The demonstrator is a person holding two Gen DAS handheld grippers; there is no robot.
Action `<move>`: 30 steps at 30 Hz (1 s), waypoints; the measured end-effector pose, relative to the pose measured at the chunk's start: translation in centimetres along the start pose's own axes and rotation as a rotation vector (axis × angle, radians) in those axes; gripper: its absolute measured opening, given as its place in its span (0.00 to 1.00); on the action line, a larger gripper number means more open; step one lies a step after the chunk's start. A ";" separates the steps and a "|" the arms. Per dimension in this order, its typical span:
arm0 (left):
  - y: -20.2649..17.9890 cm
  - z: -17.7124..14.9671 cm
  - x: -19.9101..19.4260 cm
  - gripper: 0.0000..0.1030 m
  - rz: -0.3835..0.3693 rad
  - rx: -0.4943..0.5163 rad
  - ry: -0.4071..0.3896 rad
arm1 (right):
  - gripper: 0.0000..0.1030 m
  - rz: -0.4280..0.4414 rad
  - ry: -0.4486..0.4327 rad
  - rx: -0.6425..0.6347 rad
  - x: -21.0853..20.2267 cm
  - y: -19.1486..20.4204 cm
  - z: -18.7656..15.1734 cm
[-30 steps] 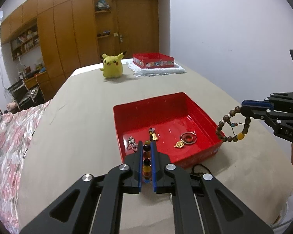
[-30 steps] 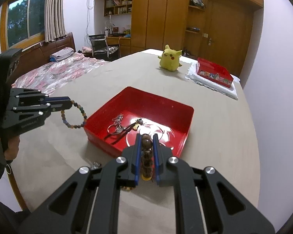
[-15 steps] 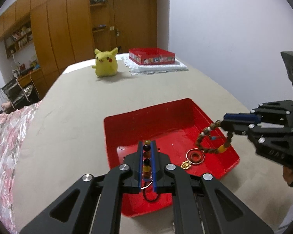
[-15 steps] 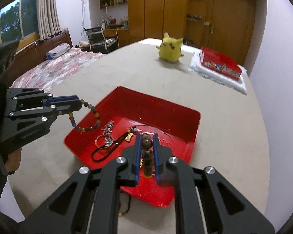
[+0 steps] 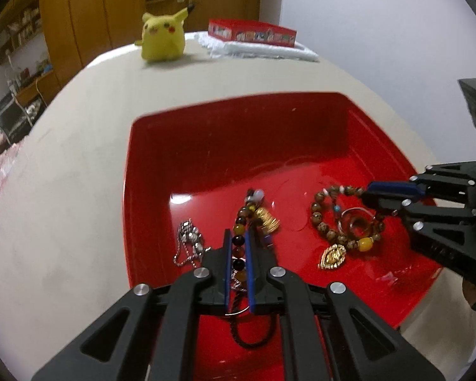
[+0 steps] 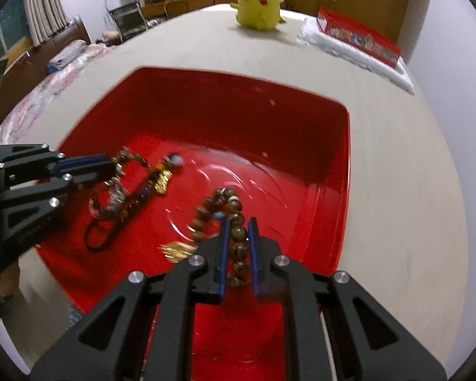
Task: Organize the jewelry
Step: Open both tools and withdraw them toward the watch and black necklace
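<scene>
Big beige table point(image 5: 79, 158), red tray point(image 5: 181, 158) sitting in the middle of it. Yellow plush point(image 5: 163, 38) and red box point(image 5: 250, 33) at the far end. Left gripper point(image 5: 238, 254) w/ jaws clamped on a multicolor bead bracelet point(image 5: 239, 222), low over tray's near-left part. Right gripper point(image 6: 237, 247) pinching a brown bead bracelet point(image 6: 234, 209), which droops onto tray floor by a gold pendant point(image 5: 332, 255). Silver chain point(image 5: 188, 243) lies left, in the tray.
</scene>
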State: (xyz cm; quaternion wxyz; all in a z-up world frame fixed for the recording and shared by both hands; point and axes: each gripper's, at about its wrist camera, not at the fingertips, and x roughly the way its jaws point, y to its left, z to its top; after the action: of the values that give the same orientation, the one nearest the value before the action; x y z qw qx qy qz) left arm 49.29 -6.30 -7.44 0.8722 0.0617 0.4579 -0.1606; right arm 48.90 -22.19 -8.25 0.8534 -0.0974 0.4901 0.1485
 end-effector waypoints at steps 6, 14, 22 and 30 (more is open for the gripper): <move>-0.1 -0.5 -0.9 0.23 0.018 0.005 -0.026 | 0.16 -0.009 -0.017 -0.008 -0.8 0.2 -0.4; -0.5 -1.4 -5.0 0.37 0.036 0.019 -0.086 | 0.18 0.009 -0.106 0.017 -4.6 -0.3 -1.8; -1.5 -5.2 -10.2 0.59 0.062 0.034 -0.153 | 0.31 0.047 -0.243 0.018 -11.9 1.2 -6.2; -3.5 -10.0 -13.7 0.76 0.051 0.036 -0.178 | 0.45 0.075 -0.245 0.034 -13.4 3.6 -11.9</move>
State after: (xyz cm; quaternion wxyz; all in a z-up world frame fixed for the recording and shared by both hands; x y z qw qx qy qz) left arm 33.07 -3.99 -1.84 0.9119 0.0744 0.3741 -0.1516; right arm 31.67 -24.68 -2.66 0.9021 -0.0458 0.3881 0.1830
